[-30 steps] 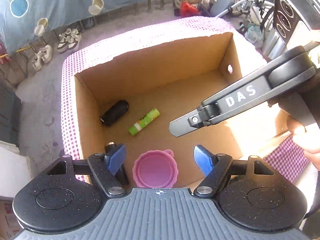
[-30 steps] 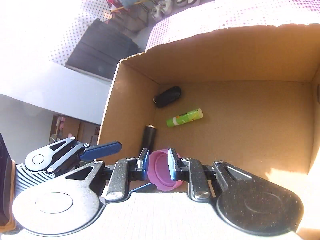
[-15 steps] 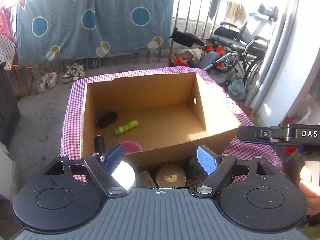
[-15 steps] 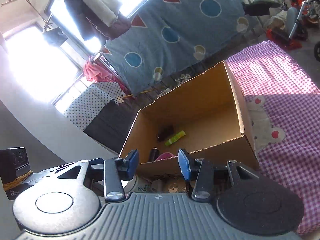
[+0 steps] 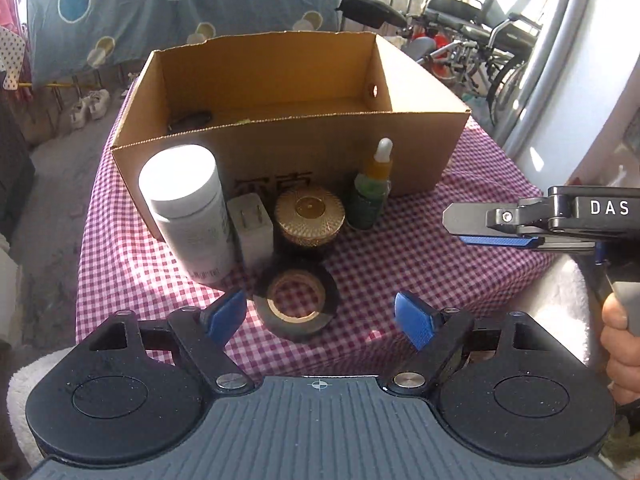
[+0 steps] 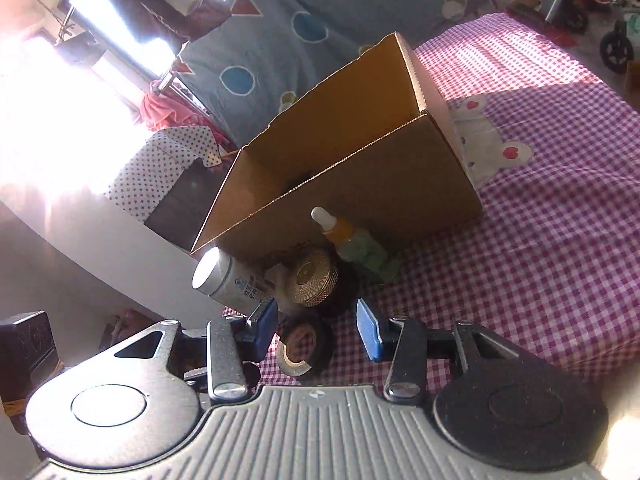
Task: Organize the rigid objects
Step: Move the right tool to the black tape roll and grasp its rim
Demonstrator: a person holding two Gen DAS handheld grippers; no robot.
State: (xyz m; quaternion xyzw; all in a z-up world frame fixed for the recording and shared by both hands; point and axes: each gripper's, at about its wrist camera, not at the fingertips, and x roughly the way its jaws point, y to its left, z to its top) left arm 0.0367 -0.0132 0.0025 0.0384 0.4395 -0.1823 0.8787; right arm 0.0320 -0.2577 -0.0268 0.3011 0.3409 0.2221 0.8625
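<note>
Jaws apart — tape roll [image 5: 297, 305] between

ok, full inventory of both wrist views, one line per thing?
cardboard box: 1, brown, open top, far side of cloth
dark item: 1, black, inside box, mostly hidden
bottle: 1, white, before box, leftmost
plug adapter: 1, white, right of bottle
round tin: 1, gold, right of adapter
dropper bottle: 1, green with white bulb, rightmost
tape roll: 1, black, nearest, flat
tablecloth: 1, purple-white check
left gripper: open, empty
right gripper: open, empty, above tape roll
hand: on right gripper's handle
</note>
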